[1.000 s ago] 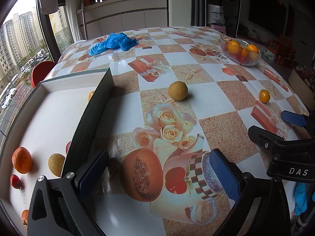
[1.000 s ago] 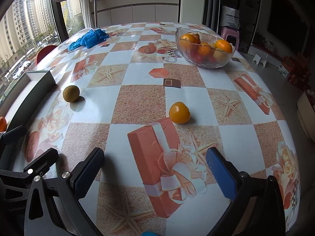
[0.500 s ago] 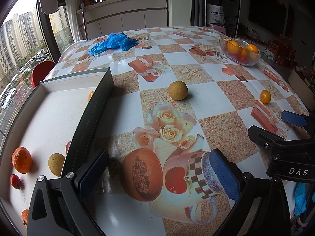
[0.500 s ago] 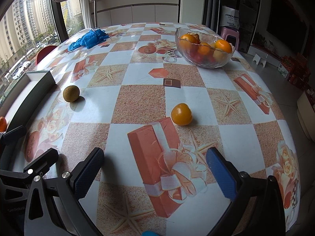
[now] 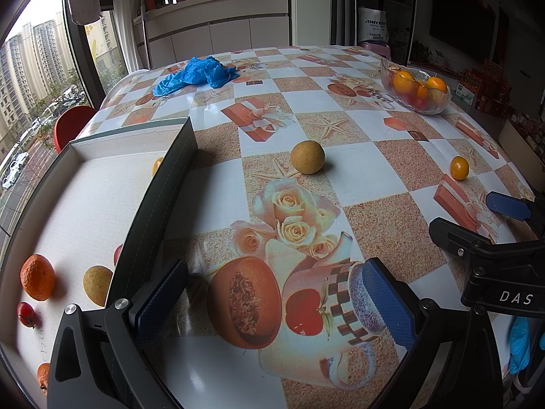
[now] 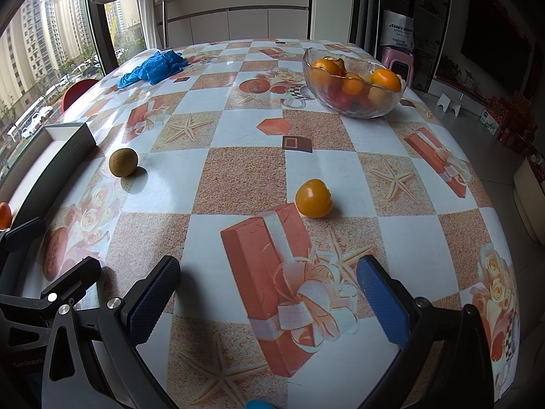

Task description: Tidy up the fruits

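Both grippers hang spread and empty: your left gripper point(image 5: 272, 293) beside the shallow white box point(image 5: 85, 184), your right gripper point(image 6: 269, 293) facing the small round orange fruit point(image 6: 313, 198) lying loose on the patterned tablecloth point(image 6: 238, 177) — approach it centred, low, and close gently.

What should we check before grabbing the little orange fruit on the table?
1. Right gripper open: ok, jaws wide, empty.
2. Left gripper empty: ok, open too.
3. Orange fruit free to grab: ok, alone on the tablecloth, ahead of the right gripper.
4. Brown fruit out of the way: ok, far left near the box.
5. Room in the box: ok, white floor mostly bare.
6. Fruit steady: cannot tell.
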